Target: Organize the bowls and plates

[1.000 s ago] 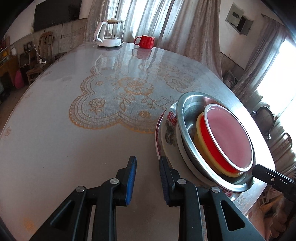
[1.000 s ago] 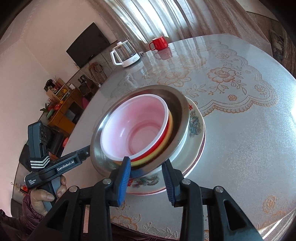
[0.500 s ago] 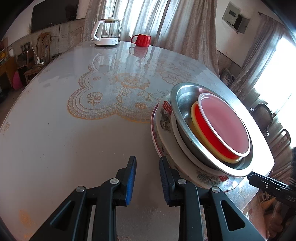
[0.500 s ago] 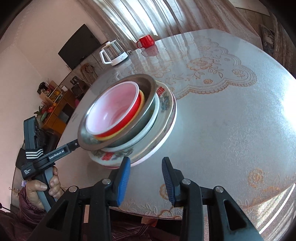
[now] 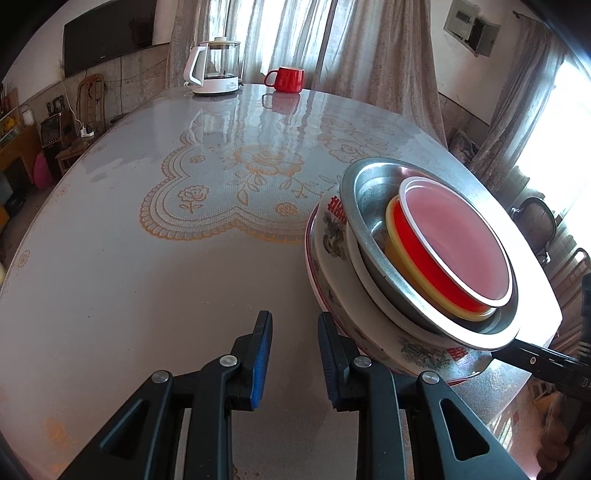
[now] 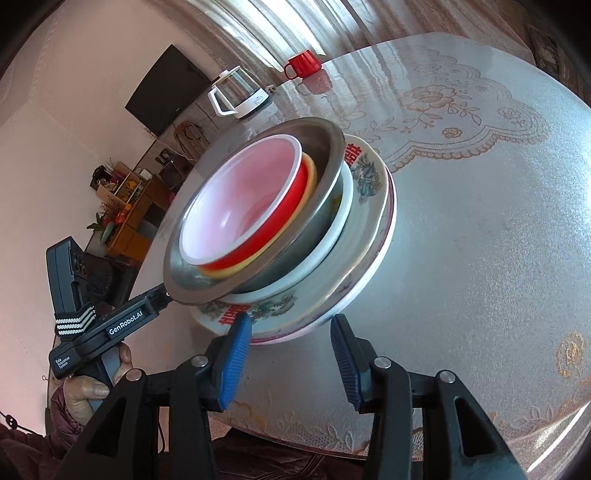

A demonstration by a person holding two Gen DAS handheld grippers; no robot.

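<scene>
Where legible, "GenRobot.AI" on left tongs [image 6: 167, 294]

Pale curtains [image 5: 347, 48] hang over bright windows behind the round bench [image 5: 147, 258], whose glossy top carries a lace-pattern cloth and mirrors the daylight. A dark TV [image 5: 107, 33] is mounted on the left wall. A white kettle [image 5: 216, 66] and red mug [image 5: 286, 78] stand at the far edge. Low wooden shelves [image 6: 129, 206] line the pinkish wall. A chair [image 5: 535, 218] stands at right.
</scene>
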